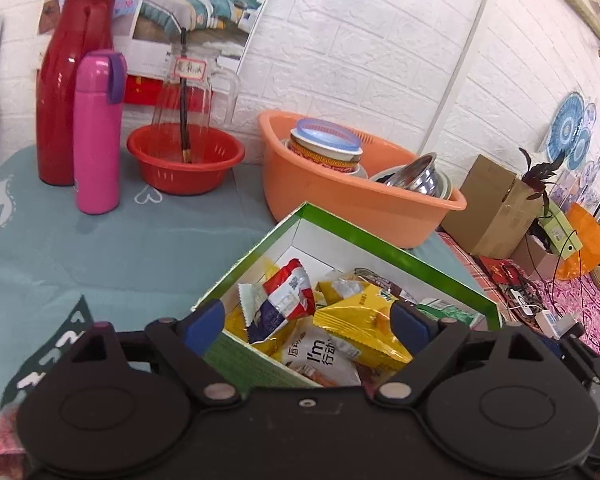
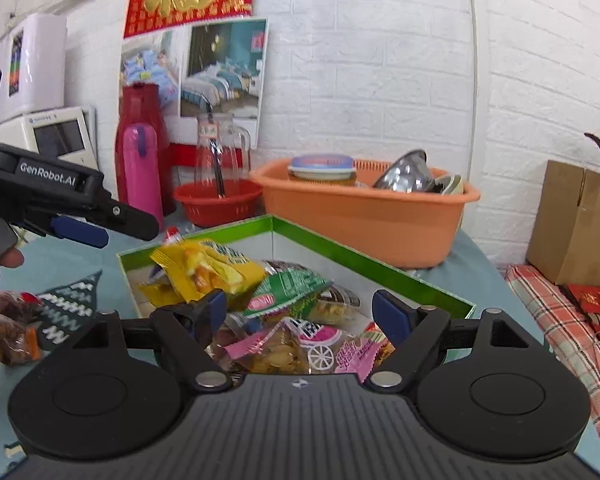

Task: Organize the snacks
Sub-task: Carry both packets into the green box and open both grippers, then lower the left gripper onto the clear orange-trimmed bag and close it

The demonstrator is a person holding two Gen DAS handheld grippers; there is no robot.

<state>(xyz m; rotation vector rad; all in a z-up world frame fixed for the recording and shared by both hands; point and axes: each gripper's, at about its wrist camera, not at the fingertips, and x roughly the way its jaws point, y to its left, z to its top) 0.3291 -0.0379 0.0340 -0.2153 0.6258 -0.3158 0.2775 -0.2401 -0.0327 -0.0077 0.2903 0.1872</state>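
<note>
A green-rimmed cardboard box (image 1: 384, 245) with a white inside holds several snack packets: a yellow one (image 1: 360, 322), a red-and-white one (image 1: 288, 294) and a white one (image 1: 320, 356). My left gripper (image 1: 308, 320) is open and empty, just above the box's near corner. In the right wrist view the same box (image 2: 380, 266) holds yellow (image 2: 208, 268), green (image 2: 288, 290) and pink (image 2: 352, 350) packets. My right gripper (image 2: 300, 312) is open and empty above them. The left gripper (image 2: 84, 228) also shows there, at the box's left side.
An orange tub (image 1: 356, 204) of bowls stands right behind the box. A red basket (image 1: 186, 160) with a glass jug, a pink flask (image 1: 97, 132) and a red thermos (image 1: 74, 84) stand at the back left. Loose snack packets (image 2: 8, 328) lie on the teal cloth, left.
</note>
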